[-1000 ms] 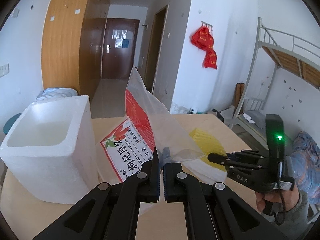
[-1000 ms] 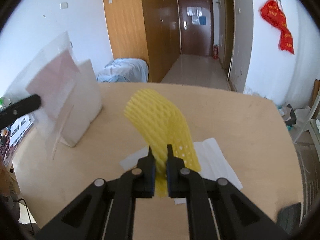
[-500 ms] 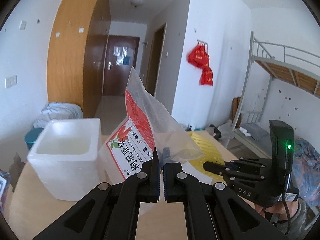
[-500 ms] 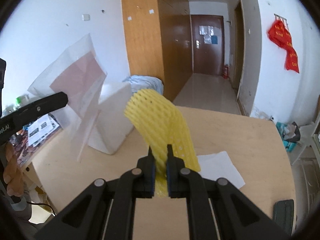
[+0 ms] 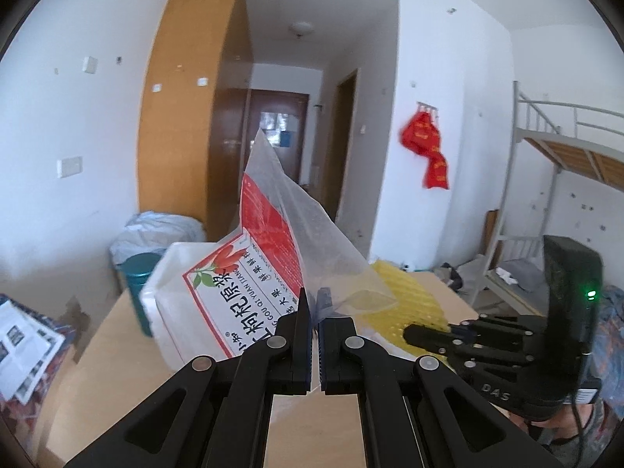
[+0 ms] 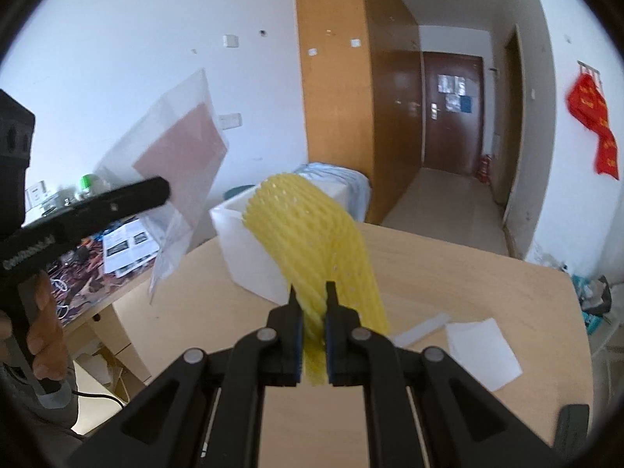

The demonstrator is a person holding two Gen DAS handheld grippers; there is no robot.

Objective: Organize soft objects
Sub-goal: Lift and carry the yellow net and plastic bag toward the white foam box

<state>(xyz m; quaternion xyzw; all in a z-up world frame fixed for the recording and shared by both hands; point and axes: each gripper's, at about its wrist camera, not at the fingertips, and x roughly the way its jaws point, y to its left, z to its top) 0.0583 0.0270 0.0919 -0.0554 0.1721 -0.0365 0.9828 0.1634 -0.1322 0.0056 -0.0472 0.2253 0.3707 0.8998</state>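
Observation:
My left gripper [image 5: 315, 299] is shut on the edge of a clear plastic bag [image 5: 273, 257] with a red and white printed label, held up above the table. In the right wrist view the same bag [image 6: 171, 163] hangs at the left from the left gripper [image 6: 165, 191]. My right gripper [image 6: 312, 292] is shut on a yellow foam net sleeve [image 6: 316, 234] that arches up over it. From the left wrist view the yellow foam net sleeve [image 5: 405, 296] shows behind the bag, with the right gripper [image 5: 407, 335] at the lower right. A white foam box [image 6: 249, 249] stands on the table behind the net.
The light wooden table [image 6: 448, 273] carries a white sheet [image 6: 479, 347] and a white strip [image 6: 421, 327] at the right. A lower desk with papers and clutter [image 6: 117, 249] lies to the left. A teal bin [image 5: 142, 273] stands beyond the table's far edge. A hand [image 6: 43, 335] grips the left tool.
Both grippers have risen with their loads and swung, so the table and foam box sit lower and farther off in both views. The bag and the net stay gripped.

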